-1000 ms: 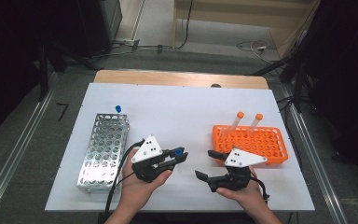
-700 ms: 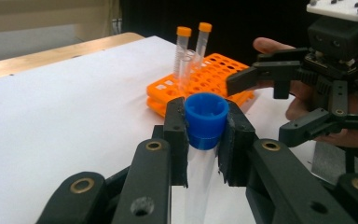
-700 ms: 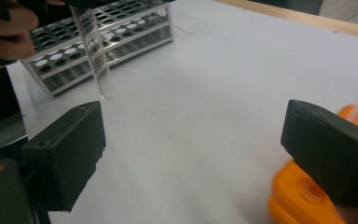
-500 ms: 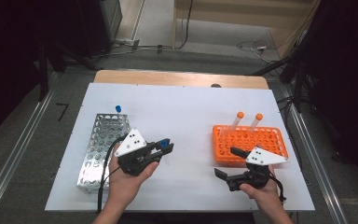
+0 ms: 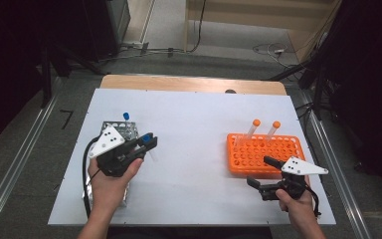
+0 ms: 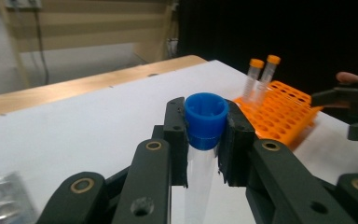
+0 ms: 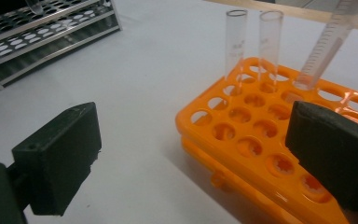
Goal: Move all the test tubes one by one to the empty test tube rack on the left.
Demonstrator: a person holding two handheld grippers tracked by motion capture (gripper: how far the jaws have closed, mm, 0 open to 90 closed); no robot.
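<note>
Working over a white board (image 5: pixel 199 124) laid on a wooden table (image 5: pixel 189 83), I have grey carpet and metal rails on either side, cables on the floor beyond and dark curtains around the room. My left gripper (image 5: pixel 146 143) pinches a blue-capped tube (image 5: pixel 146 139) just under its cap, and holds it in the air beside the metal rack (image 5: pixel 113 128) at the board's left side. A second blue-capped tube (image 5: pixel 126 116) stands at that rack's far corner. My right gripper (image 5: pixel 259 172) hangs near the front edge of the orange rack (image 5: pixel 263 154), jaws spread wide with nothing between them; they have just been opening.

From above, the held tube is little more than a blue spot and a faint clear stem. The left gripper view brings it close: the ribbed blue cap (image 6: pixel 207 112) sits above the two pads, the clear body runs down between them, and the two orange-capped tubes (image 6: pixel 261 77) stand in the orange rack behind. The right gripper view gives what the others cannot, the round holes of the orange rack (image 7: pixel 261 140) at close range, with the tubes' clear bodies (image 7: pixel 235 44) rising from its far row and the metal rack (image 7: pixel 51 32) far off at the upper left
</note>
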